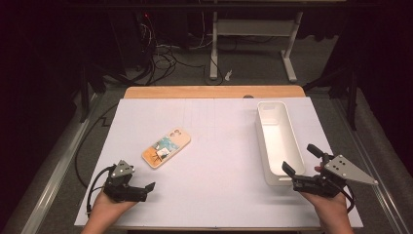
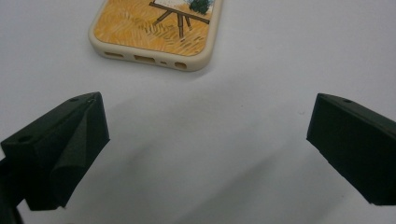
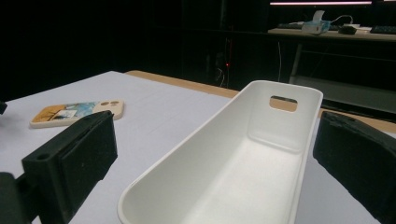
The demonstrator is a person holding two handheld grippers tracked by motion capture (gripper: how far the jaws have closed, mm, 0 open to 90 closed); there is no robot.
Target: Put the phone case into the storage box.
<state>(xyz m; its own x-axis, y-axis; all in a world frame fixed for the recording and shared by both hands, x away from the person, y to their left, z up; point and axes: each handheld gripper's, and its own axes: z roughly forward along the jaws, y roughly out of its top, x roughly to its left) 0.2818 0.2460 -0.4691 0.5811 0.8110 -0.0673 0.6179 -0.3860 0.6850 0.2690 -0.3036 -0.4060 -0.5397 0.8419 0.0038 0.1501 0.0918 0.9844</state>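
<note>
Your left gripper (image 1: 146, 187) sits at the near left of the counter (image 1: 214, 146), held in your left hand (image 1: 104, 209). Its jaws stand wide apart and hold nothing; in the left gripper view both jaws hang just above the white surface with bare counter between them. The phone case (image 1: 166, 147) lies flat, just beyond and slightly to the right of this gripper, apart from the jaws. It rests at an angle, printed back upward, with the camera cutout at its far right end. In the left gripper view its port end (image 2: 156, 58) faces the jaws, centred slightly left of the gap.

The middle of the counter separates the phone case from the white bin (image 1: 277, 141), which stands well apart from it at the right. The bin is long and narrow, set lengthwise away from you, upright and open at the top, with a handle slot (image 3: 283, 100) in its far end wall.

Your right gripper (image 1: 302, 168) is at the near right, held in your right hand (image 1: 331, 204). Its jaws are wide open and hold nothing. In the right gripper view one jaw stands on each side of the bin's near end; whether either jaw touches the wall cannot be told
</note>
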